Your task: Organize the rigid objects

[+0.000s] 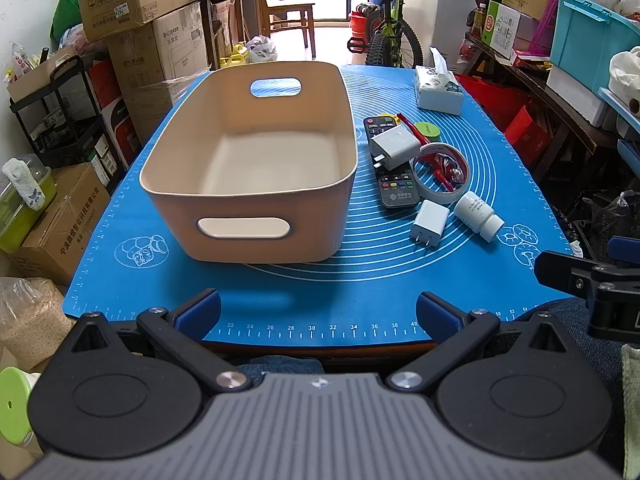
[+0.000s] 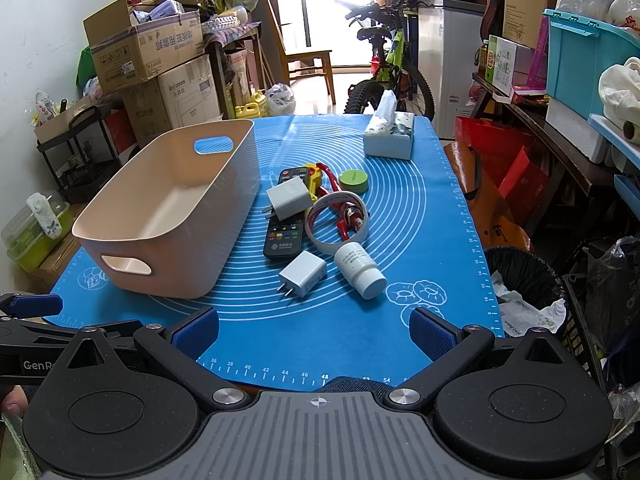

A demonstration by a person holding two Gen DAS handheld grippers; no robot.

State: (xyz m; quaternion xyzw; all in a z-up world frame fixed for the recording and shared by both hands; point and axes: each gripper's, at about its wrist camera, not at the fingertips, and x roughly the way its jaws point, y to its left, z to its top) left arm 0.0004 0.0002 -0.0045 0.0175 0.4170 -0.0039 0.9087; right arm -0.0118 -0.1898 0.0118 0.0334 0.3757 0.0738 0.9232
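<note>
An empty beige bin (image 1: pixel 248 160) (image 2: pixel 172 208) stands on the left of the blue mat (image 1: pixel 320 288) (image 2: pixel 320 320). To its right lies a pile: a black remote (image 1: pixel 396 188) (image 2: pixel 282 236), a large white charger (image 1: pixel 394 142) (image 2: pixel 288 198) on top of it, a tape ring (image 1: pixel 440 176) (image 2: pixel 336 220), a small white charger (image 1: pixel 429 218) (image 2: pixel 303 274), a white pill bottle (image 1: pixel 478 212) (image 2: pixel 359 266), a green round tin (image 1: pixel 427 130) (image 2: pixel 353 181), and red clips (image 1: pixel 446 170) (image 2: pixel 344 216). My left gripper (image 1: pixel 318 314) and my right gripper (image 2: pixel 314 334) are open and empty at the mat's near edge.
A tissue box (image 1: pixel 438 88) (image 2: pixel 389 136) stands at the mat's far right. Cardboard boxes (image 1: pixel 140 20) are stacked left of the table. A bicycle (image 2: pixel 384 72) stands behind it. A bin with a black bag (image 2: pixel 524 280) and shelves are on the right.
</note>
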